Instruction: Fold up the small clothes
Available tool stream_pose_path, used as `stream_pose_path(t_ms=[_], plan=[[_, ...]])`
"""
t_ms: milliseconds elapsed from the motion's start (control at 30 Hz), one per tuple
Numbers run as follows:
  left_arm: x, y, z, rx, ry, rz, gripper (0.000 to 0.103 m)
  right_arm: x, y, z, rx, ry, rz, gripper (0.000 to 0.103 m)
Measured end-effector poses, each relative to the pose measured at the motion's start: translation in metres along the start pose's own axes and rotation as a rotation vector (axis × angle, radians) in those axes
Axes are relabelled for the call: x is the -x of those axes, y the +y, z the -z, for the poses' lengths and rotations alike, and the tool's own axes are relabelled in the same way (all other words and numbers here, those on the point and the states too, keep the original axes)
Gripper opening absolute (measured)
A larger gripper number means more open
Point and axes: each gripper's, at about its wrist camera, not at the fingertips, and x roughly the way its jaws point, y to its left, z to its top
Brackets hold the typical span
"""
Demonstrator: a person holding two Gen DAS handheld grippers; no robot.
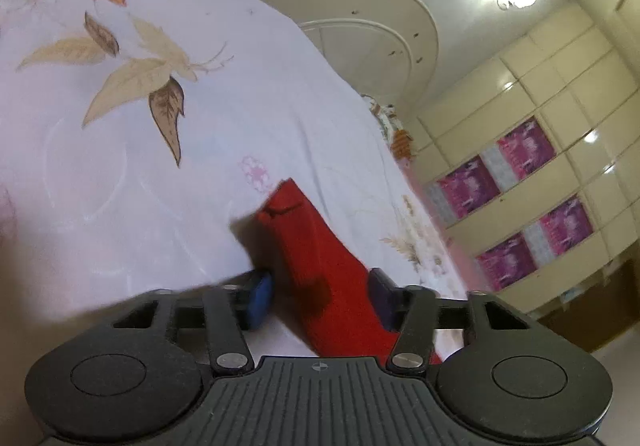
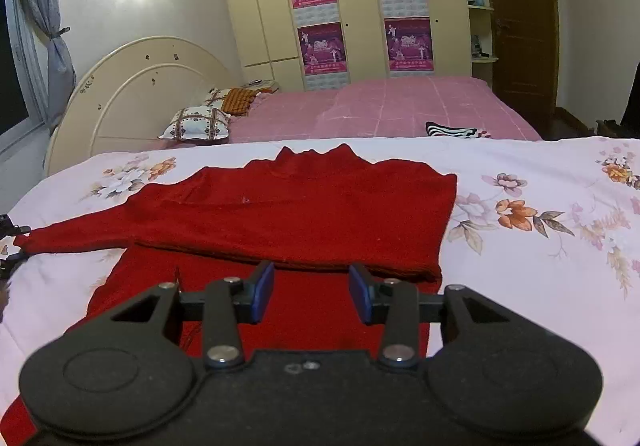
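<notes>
A red sweater (image 2: pixel 300 206) lies flat on the white floral sheet (image 2: pixel 520 186), collar away from me and its right side folded in. One long sleeve (image 2: pixel 80 234) stretches out to the left. In the left wrist view that red sleeve (image 1: pixel 320 246) runs between the blue pads of my left gripper (image 1: pixel 320 298). The jaws stand wide; the right pad is against the cloth and the left pad is a little apart from it. The left gripper's fingertips (image 2: pixel 10 242) show at the sleeve's cuff. My right gripper (image 2: pixel 312 294) hovers open over the sweater's lower part, with nothing between its pads.
Beyond the sheet lies a pink bedspread (image 2: pixel 380 106) with pillows (image 2: pixel 196 126) and a striped garment (image 2: pixel 452 130). A cream headboard (image 2: pixel 132 98) stands at the left. A wardrobe with purple posters (image 2: pixel 320 14) and a brown door (image 2: pixel 520 26) line the far wall.
</notes>
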Motion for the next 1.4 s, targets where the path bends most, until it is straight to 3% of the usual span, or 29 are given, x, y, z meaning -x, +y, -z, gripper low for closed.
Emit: stream_pose_path(t_ms=[33,133,267,367,500,633,700,767,833,900,1033,1133,1267,1400], plan=[[0.0,-0.003,-0.002,-0.036,0.009,-0.06,0.003,-0.001,-0.001,0.001,-0.004,0.002,0.004,0.041],[0.002,-0.02,-0.007,-0.094,-0.019,-0.055,0.003,-0.003,-0.009,0.003,-0.034,0.009,0.013,0.041],[0.008,-0.112,0.015,-0.332,-0.014,0.149,0.003,-0.002,-0.019,0.005,-0.076,0.005,0.036,0.041],[0.01,-0.201,0.067,-0.534,0.051,0.312,0.003,-0.002,-0.028,0.007,-0.118,0.002,0.063,0.041],[0.004,-0.291,0.164,-0.722,0.203,0.444,0.003,0.004,-0.041,0.009,-0.177,-0.009,0.085,0.041],[-0.008,-0.329,0.271,-0.941,0.373,0.46,0.003,0.013,-0.06,0.011,-0.256,-0.011,0.103,0.041],[-0.018,-0.333,0.306,-1.032,0.465,0.452,0.004,0.013,-0.068,0.01,-0.301,-0.011,0.1,0.043],[0.006,-0.327,0.322,-1.106,0.389,0.455,0.004,0.01,-0.074,0.008,-0.344,-0.003,0.088,0.046],[0.02,-0.327,0.311,-1.123,0.383,0.45,0.004,0.005,-0.076,0.005,-0.385,-0.009,0.051,0.051],[0.046,-0.311,0.281,-1.105,0.301,0.465,0.004,-0.004,-0.071,0.0,-0.42,-0.015,-0.001,0.051],[0.052,-0.265,0.219,-1.063,0.18,0.323,0.004,-0.045,-0.057,-0.011,-0.541,0.008,-0.176,0.049],[0.042,-0.228,0.186,-1.017,0.157,0.202,0.004,-0.088,-0.042,-0.019,-0.617,0.074,-0.247,0.049],[0.022,-0.207,0.168,-0.967,0.222,0.173,0.004,-0.139,-0.026,-0.022,-0.697,0.204,-0.222,0.049],[0.005,-0.207,0.169,-0.926,0.256,0.17,0.004,-0.156,-0.01,-0.029,-0.646,0.222,-0.166,0.038]])
